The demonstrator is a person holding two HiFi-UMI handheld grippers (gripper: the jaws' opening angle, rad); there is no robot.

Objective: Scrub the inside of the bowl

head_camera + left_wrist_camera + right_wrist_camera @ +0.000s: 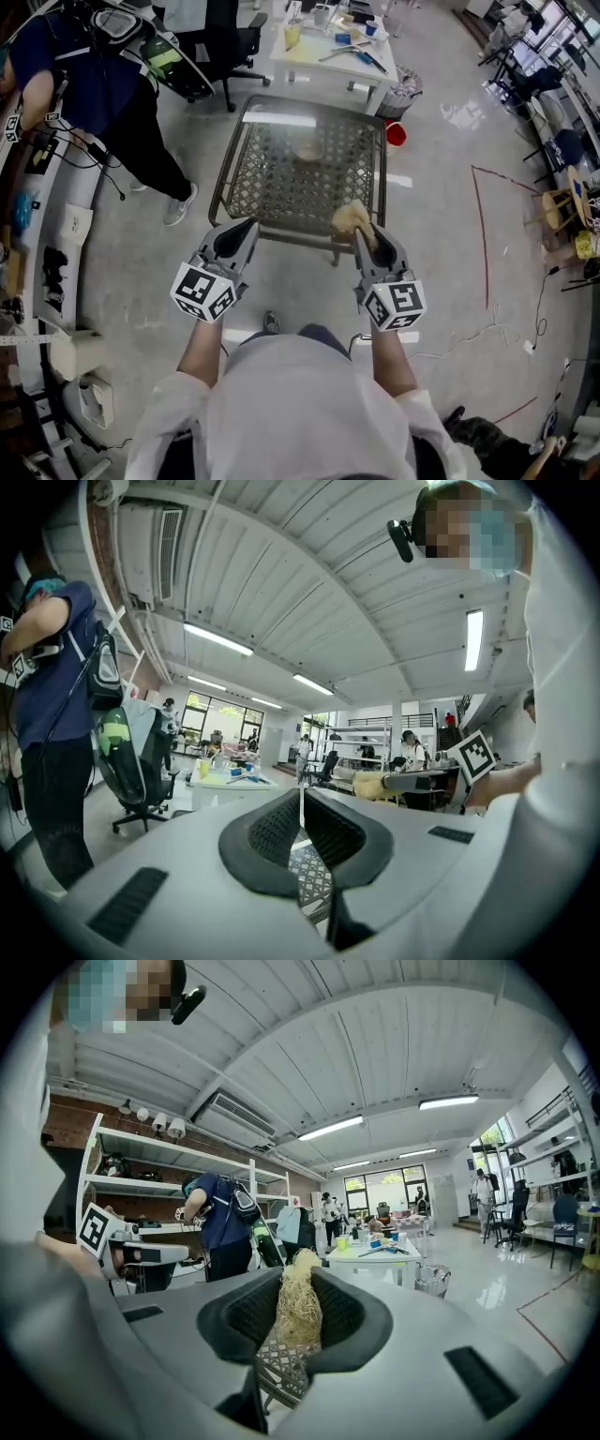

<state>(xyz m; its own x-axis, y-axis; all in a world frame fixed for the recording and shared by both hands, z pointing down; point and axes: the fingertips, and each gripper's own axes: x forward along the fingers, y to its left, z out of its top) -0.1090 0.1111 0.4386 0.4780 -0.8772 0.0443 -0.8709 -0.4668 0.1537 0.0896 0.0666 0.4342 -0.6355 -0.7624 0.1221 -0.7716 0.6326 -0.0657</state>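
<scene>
**Scrubber in hand, bowl not touched yet**

Left gripper (247, 228) was clamped shut on nothing, sitting at about 7 o'clock of the lattice-top table (228, 164). The bowl (307, 150) sat mid-table, at 12 o'clock from both grippers and well apart from them. Right gripper (362, 234), at the table's 5 o'clock edge, was pinching a straw-coloured scrubber (352, 217).

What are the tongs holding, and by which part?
Right tongs pinch a tan fibrous scrubber by one end, the rest poking past the tips. Left tongs: shut, empty.
</scene>
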